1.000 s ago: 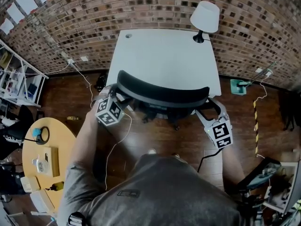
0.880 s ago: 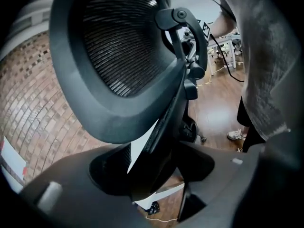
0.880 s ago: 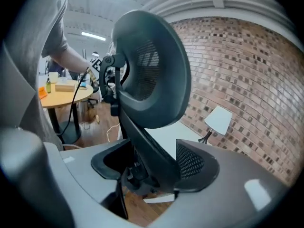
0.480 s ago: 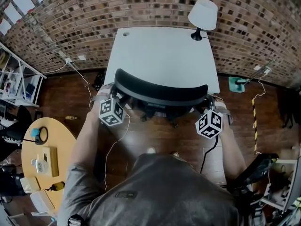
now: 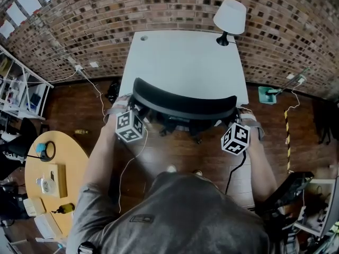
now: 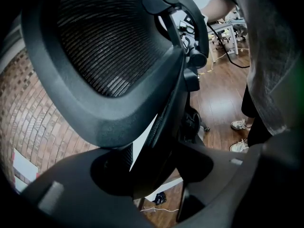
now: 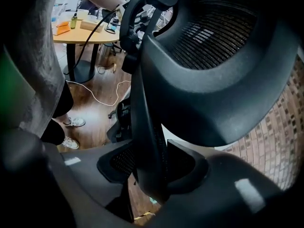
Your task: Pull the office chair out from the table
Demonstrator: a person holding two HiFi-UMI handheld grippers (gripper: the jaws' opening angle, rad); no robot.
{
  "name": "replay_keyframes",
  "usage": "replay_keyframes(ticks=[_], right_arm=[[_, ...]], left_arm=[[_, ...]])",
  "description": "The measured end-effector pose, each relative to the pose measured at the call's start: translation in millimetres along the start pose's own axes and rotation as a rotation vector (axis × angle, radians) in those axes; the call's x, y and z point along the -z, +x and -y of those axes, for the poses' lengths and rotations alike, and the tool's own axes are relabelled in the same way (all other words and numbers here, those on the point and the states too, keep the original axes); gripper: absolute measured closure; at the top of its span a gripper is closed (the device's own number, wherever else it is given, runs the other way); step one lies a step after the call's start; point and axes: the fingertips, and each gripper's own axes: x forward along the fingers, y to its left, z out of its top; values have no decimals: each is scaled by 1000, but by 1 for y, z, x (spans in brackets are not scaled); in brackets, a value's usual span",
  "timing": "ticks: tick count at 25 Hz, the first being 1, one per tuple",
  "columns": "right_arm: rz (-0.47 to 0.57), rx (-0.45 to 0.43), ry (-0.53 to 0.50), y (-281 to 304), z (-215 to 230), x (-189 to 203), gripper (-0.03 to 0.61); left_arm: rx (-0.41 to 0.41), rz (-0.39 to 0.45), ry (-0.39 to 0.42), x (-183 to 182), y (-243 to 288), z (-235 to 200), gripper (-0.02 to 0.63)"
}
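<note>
Now, at the chair. The office chair stands tucked against the near edge of the white surface, its seat hidden under the backrest from above. The backrest's long axis runs side to side, parallel to that near edge. The person stands directly behind it on the wooden floor.

Left tongs: at the backrest's left end. The dark side frame of the backrest stands between the jaws. The jaws have just been closing but stand wide; a gap shows beside the frame, so I judge no firm bite yet.

Right tongs: at the backrest's right end. The jaws have just been closing, further than the left pair, and now stand at a middling width. The frame edge sits between them with both pads apparently pressed on it. I read this as a grip.

Relation that matters: the chair lies straight ahead of both tongs, between the person and the surface. The two pairs sit at opposite ends of the backrest, at much the same reach, neither clearly nearer. The pull should therefore run back toward the person, square to the backrest's long axis.

Judgement: grasp stage, the pull not yet begun. If only the right side bites, the chair will likely swivel rather than roll out straight.

A lamp stands at the surface's far right corner, well apart from the chair.
</note>
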Motion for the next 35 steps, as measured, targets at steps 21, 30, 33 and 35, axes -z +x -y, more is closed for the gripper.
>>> replay_keyframes(ticks=[21, 30, 33, 35], right_arm=[[-40, 22, -19, -30, -30, 15, 382], [-71, 26, -45, -29, -34, 13, 396], [-71, 20, -50, -33, -41, 12, 400], [-67, 20, -56, -36, -42, 11, 400]], left_arm=[[-29, 46, 13, -15, -39, 41, 362], [10, 15, 7, -9, -39, 43, 365], [42, 3, -3, -7, -43, 48, 365], [49, -2, -7, -7, -47, 50, 366]])
